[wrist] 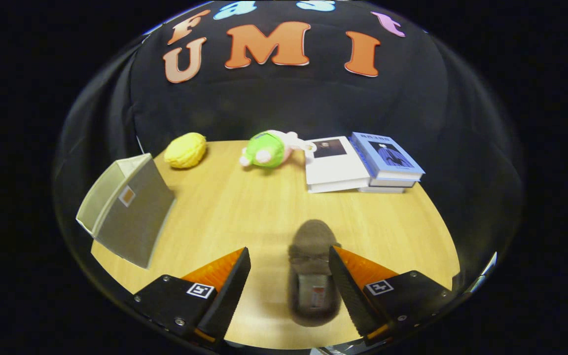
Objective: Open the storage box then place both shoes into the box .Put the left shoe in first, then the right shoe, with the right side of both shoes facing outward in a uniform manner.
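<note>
Tongs (pixel 289 261) — wedge-shaped, ridged inner faces, square markers (apparently screwed mounts).

Wall: we see black cloth (pixel 289 103) hanging behind the counter, loosely creased.
Counter: we note pale wood grain (pixel 244 207), rounded far edge.
Light: even, soft shadows.

Tabletop (pixel 244 207): light wood grain. Far edge, against the black cloth wall: yellow knitted ball-shaped toy (pixel 185 150); green and pink plush toy (pixel 269 148) lying on its side, just beside a white book (pixel 333 165). Blue book (pixel 387 158) stacked on another, touching the white one.
</note>
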`<state>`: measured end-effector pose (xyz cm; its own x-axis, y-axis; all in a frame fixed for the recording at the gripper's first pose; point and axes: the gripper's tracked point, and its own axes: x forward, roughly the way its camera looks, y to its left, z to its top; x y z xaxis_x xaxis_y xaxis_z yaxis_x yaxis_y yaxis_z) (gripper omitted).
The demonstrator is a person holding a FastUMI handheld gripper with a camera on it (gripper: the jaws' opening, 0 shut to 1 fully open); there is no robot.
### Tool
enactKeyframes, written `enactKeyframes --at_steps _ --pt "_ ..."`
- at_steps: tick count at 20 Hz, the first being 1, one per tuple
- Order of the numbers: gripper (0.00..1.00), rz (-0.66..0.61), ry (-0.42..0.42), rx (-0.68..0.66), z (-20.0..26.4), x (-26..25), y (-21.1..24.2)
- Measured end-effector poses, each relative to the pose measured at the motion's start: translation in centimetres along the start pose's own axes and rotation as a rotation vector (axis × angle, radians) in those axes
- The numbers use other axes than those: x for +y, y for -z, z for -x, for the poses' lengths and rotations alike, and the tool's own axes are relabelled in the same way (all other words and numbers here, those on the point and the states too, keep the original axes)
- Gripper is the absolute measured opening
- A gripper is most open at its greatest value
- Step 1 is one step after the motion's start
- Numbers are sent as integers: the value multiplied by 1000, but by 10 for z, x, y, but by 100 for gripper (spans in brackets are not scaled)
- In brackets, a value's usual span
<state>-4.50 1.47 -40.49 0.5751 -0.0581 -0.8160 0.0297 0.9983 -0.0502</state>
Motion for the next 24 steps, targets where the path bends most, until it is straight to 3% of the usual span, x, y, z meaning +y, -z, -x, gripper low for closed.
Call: enactKeyframes --at_steps 8,10,14,19,21,24 --pt "87 -101 -7 123 -34 -43 64" --pt "79 -113 8 132 -40 -49 71" --pt "52 -128 4 147 -49 -45 73" --pt "9 -144 32 146 -58 -47 71" --pt "4 -154 16 129 -53 -41 64" --pt "4 -154 -1 88 -40 -30 49"
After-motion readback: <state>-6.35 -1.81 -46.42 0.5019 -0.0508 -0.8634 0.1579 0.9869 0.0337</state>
